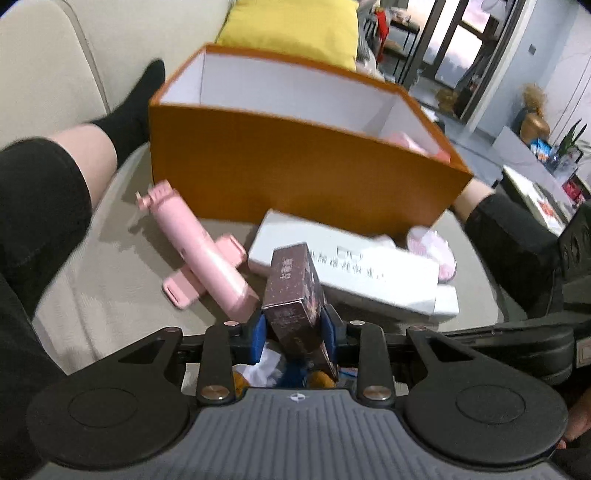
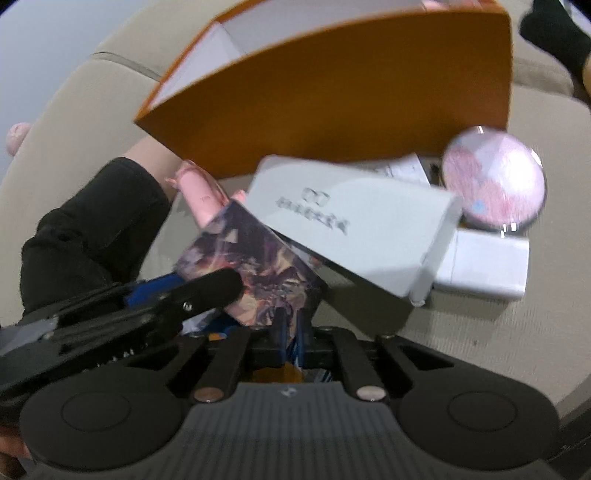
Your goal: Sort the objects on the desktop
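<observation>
While tilted toward the orange box [image 1: 295, 162], left tool [image 1: 295, 328] clamped around dark printed carton [image 1: 293, 291].

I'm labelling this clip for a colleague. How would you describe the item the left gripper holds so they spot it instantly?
Start at the big orange box on the table. In front of it lies a pale grey carton; nearer still, the left gripper clamps a small dark box. It alone is dark purple-brown with printed artwork.

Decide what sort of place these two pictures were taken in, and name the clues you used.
Most likely a home living room: a cream upholstered sofa with a yellow cushion behind the orange cardboard box, and a gold vase on a white cabinet beside dark-framed glass doors.
</observation>
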Demonstrator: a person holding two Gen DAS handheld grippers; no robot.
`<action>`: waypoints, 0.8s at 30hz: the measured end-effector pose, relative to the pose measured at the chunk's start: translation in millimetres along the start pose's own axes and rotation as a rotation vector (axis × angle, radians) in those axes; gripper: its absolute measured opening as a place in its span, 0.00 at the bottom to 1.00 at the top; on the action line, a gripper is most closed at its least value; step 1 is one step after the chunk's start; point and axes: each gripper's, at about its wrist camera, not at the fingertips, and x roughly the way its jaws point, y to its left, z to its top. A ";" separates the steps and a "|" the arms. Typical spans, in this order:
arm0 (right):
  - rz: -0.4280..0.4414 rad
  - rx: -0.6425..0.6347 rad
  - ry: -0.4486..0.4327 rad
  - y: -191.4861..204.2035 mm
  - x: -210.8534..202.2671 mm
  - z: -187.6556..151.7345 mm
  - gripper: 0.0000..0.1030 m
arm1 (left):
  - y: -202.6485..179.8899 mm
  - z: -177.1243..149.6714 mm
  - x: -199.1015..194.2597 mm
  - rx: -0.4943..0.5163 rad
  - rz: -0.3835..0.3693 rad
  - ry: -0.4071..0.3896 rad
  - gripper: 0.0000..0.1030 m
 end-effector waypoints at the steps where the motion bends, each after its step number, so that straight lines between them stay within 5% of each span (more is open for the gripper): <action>1: 0.001 0.014 0.006 -3.8 0.7 -1.5 0.07 | -1.3 -1.2 1.5 0.004 -0.004 0.012 0.33; 14: -0.020 -0.034 -0.037 5.3 -8.0 -1.1 0.09 | -2.4 -0.6 -11.0 0.019 -0.035 -0.031 0.28; 24: 0.010 -0.171 -0.064 18.5 -38.4 6.3 0.11 | 33.3 39.1 -60.1 -0.055 -0.052 -0.054 0.25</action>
